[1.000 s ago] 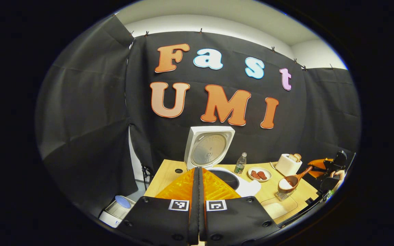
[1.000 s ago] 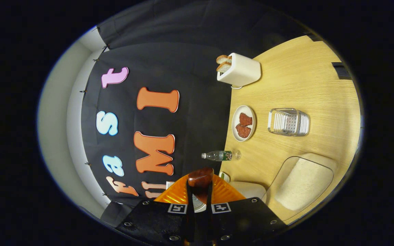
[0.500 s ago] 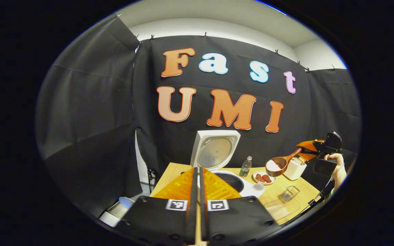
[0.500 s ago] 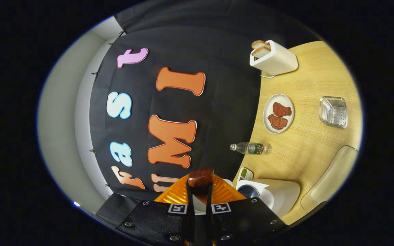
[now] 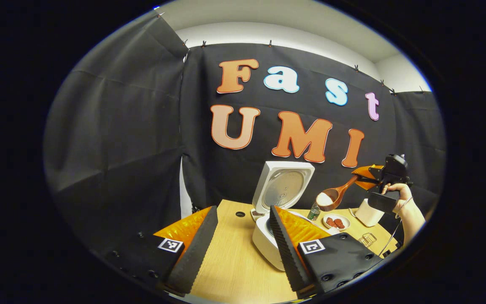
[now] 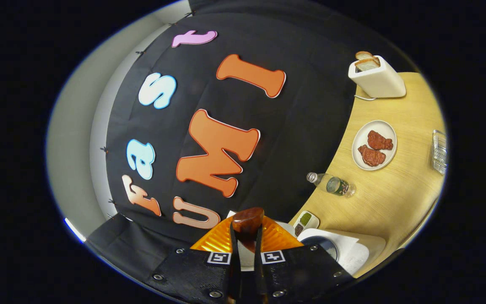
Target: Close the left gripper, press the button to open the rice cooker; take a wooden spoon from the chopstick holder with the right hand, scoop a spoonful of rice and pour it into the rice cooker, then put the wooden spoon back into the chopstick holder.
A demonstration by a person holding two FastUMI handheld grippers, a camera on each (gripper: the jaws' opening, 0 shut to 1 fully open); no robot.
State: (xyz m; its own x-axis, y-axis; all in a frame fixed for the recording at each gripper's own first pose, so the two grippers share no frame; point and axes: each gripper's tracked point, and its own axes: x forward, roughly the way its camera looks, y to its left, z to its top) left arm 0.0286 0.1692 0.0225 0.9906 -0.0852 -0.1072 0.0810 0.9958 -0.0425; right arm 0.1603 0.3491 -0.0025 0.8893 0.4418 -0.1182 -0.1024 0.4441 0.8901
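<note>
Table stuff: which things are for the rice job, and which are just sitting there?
For the job:
rice cooker, lid up
wooden spoon holding rice, in the right gripper
chopstick holder

Just sitting there:
toaster with bread
plate of meat
water bottle

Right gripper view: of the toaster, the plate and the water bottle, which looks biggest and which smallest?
1. Toaster and plate look about alike; I won't rank them.
2. Water bottle looks smallest.

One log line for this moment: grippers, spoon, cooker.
left gripper: open, empty | right gripper: shut on wooden spoon | spoon: holds rice, in the air right of the lid | rice cooker: lid open
</note>
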